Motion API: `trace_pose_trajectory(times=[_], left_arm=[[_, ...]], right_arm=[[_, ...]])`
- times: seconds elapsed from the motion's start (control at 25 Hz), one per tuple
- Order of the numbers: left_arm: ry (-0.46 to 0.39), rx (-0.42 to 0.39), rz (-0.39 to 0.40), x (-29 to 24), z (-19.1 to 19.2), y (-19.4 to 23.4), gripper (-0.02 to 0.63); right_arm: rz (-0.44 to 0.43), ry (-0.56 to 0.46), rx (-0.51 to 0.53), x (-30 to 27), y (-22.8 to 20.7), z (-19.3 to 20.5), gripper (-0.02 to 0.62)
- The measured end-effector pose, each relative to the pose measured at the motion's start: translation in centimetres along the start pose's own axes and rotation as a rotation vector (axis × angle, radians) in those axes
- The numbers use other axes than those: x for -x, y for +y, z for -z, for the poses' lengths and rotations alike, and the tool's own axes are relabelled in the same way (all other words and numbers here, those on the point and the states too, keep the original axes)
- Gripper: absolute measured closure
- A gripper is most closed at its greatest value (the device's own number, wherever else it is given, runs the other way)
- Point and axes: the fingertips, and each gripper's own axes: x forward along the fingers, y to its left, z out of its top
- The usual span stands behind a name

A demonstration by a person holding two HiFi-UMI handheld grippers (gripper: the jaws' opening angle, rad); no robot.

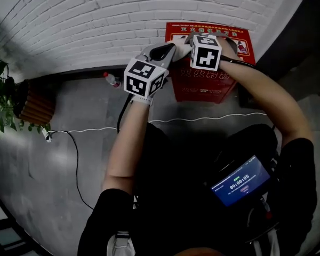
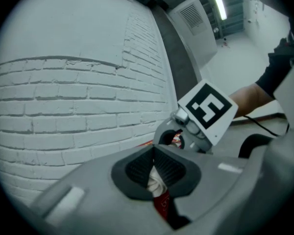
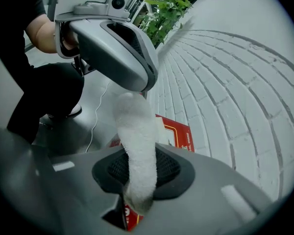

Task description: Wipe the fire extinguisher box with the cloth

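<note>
The cloth (image 3: 134, 141) spans left claw (image 2: 154, 169) to right claw (image 3: 137, 173), above the box (image 1: 202, 87).

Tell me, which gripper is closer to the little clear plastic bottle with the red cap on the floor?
Left. The left gripper is just right of the clear red-capped plastic bottle; the right gripper is farther right, by the red fire extinguisher box.

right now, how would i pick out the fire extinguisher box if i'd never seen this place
Find the white brick wall across the top of the head view. At its foot, on the grey floor, stands the red rectangular fire extinguisher box. It is the only big red thing, with printed lettering, unlike the small clear bottle left of it.
</note>
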Motion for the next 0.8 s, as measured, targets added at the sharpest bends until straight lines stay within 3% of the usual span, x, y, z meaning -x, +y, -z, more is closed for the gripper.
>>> trace_pose_trajectory(times=[0.32,0.56,0.8], left_arm=[[0.02,0.005,0.003,-0.4,1.5,-2.4,0.603],[-0.029,-0.053,0.018,-0.4,-2.8,-3.8,0.601],[-0.029,-0.143,0.045,-5.1,-6.8,-4.4,0.603]], right_arm=[[-0.018,-0.109,-0.08,1.3,2.1,0.1,0.502],[0.108,-0.12,-0.156,6.8,-1.1,3.0,0.502],[0.184,-0.088,-0.253,9.2,-6.6,8.9,0.5]])
